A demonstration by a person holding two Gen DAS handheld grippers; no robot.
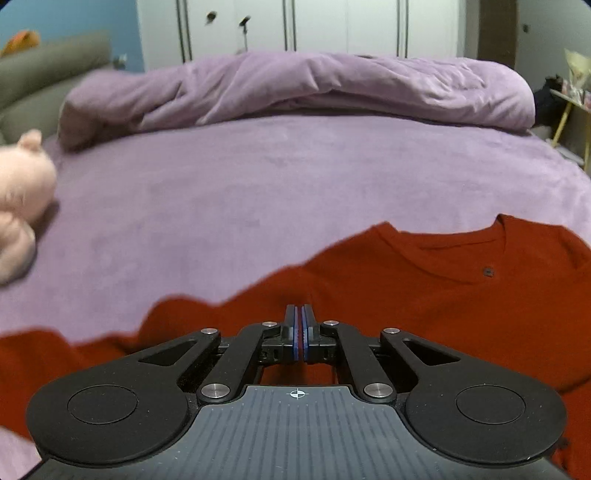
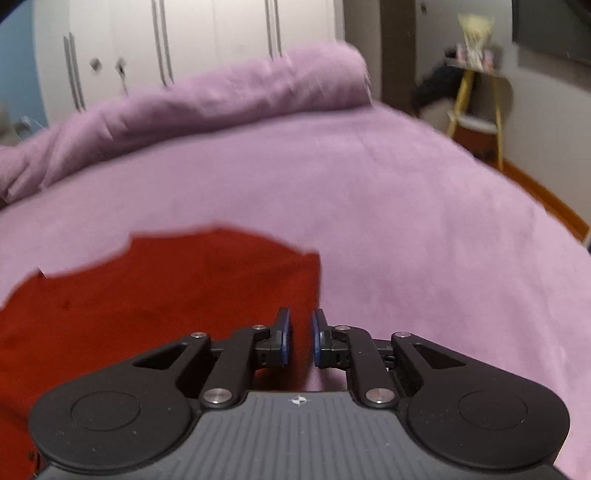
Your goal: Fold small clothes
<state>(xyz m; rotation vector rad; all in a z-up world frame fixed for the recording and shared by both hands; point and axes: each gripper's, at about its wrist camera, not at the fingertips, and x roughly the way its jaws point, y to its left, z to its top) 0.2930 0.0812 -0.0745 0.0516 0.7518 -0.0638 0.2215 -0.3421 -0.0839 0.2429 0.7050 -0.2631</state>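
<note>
Bed w/ lilac fleece cover (image 1: 258,177) fills both views; rumpled lilac duvet (image 1: 295,85) bunched along far side, white wardrobe doors (image 1: 314,26) behind it.

Red cotton long-sleeve top (image 1: 424,295) lies flat on near part of bed, neckline facing away from me, small dark dot just below collar. In right wrist view same top (image 2: 147,295) sits lower left, its edge running just ahead of my right tips.

Pink plush toy (image 1: 22,199) at left edge of bed, well apart from top.

My left claw (image 1: 300,325): blue pads pressed together, a thin red strip showing between them, so pinching top's fabric, near shoulder.

My right claw (image 2: 301,336): pads a narrow gap apart over top's edge; blurred, nothing clamped that I can make out.
</note>
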